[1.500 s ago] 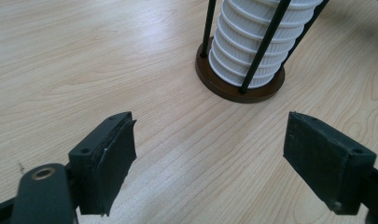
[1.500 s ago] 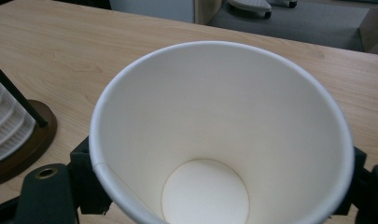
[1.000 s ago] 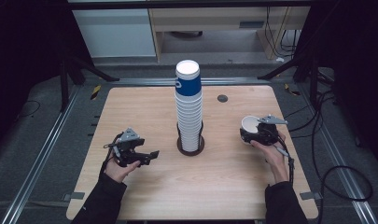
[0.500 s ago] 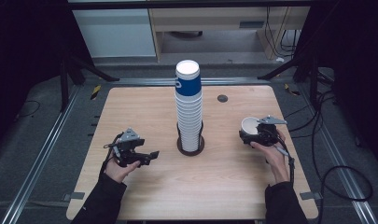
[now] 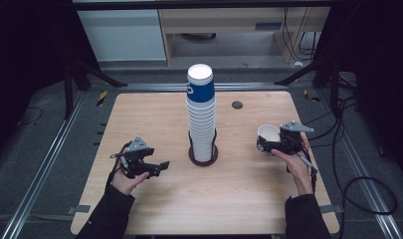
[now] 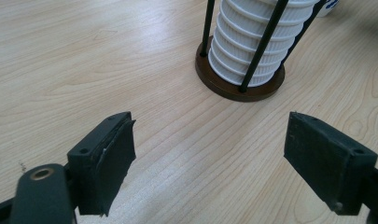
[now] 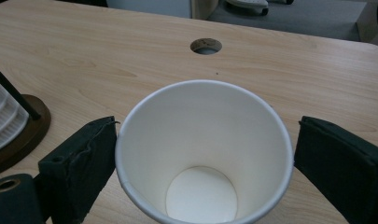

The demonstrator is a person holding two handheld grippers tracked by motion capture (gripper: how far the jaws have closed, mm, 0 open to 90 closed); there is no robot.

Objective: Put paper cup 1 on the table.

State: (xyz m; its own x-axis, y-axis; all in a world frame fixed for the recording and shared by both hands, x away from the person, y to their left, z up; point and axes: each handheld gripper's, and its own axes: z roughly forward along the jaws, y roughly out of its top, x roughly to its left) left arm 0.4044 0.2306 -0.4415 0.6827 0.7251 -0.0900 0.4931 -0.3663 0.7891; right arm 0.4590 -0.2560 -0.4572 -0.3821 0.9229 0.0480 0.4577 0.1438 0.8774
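Your jaws have just been opening on the right gripper (image 7: 203,163), with the white paper cup (image 7: 203,149) upright between them on the light wooden table (image 5: 154,112); your left gripper (image 6: 210,158) stands spread, empty.

- We see a white paper cup (image 7: 203,154) standing upright and empty between our right gripper (image 7: 203,163) jaws.
- The jaws have just been opening; the right one stands apart from the cup.
- The wooden counter (image 7: 107,56) has a round hole (image 7: 206,46).

Cup stack (image 6: 261,46) top beyond frame edge
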